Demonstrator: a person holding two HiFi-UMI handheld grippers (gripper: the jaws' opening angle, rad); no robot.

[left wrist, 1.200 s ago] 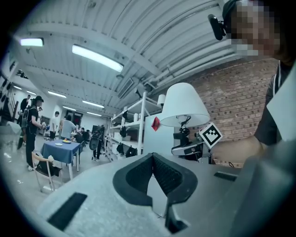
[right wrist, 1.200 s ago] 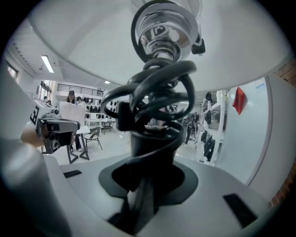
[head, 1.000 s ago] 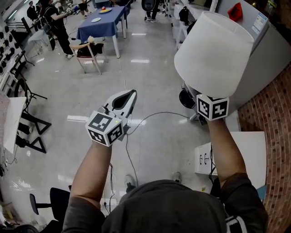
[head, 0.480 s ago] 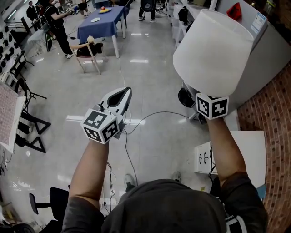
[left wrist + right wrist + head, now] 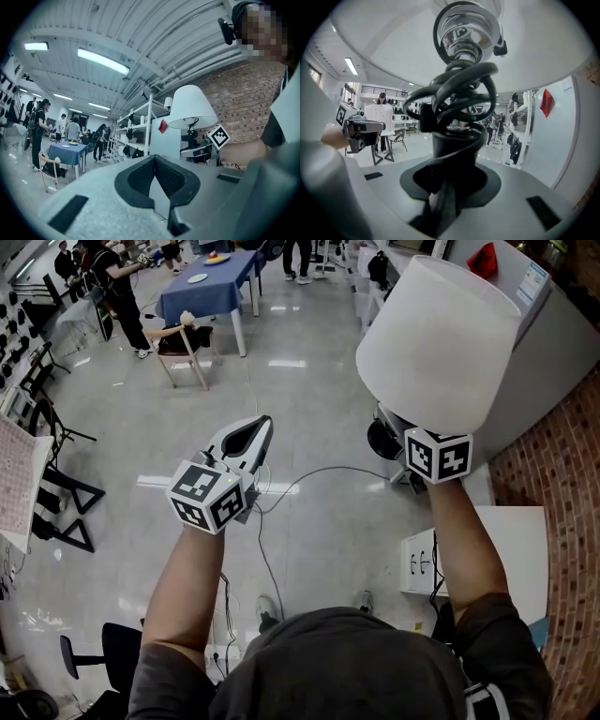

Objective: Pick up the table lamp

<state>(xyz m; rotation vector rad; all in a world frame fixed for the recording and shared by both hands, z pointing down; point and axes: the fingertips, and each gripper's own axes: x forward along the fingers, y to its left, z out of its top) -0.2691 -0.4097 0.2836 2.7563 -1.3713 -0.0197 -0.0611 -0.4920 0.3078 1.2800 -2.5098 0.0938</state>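
Observation:
The table lamp hangs in the air at the right of the head view, its white shade (image 5: 436, 343) over a dark stem and base (image 5: 382, 440). My right gripper (image 5: 412, 442) is shut on the black stem (image 5: 452, 145), which has its cord coiled around it below the chrome socket (image 5: 464, 37). The shade hides most of the jaws from above. My left gripper (image 5: 251, 437) is held level at centre left, apart from the lamp, shut with nothing between its pads (image 5: 161, 176). In the left gripper view the lamp (image 5: 191, 108) shows off to the right.
Below is a shiny floor with a loose cable (image 5: 309, 479). A blue table (image 5: 211, 282) and a chair (image 5: 183, 343) stand far back, with people near them. A white socket box (image 5: 422, 568), a brick wall (image 5: 562, 474) and a white cabinet (image 5: 553, 343) are at right.
My left gripper has drifted slightly to the left. The lamp and my right gripper have stayed where they were. A patterned board has come into view at the left edge.

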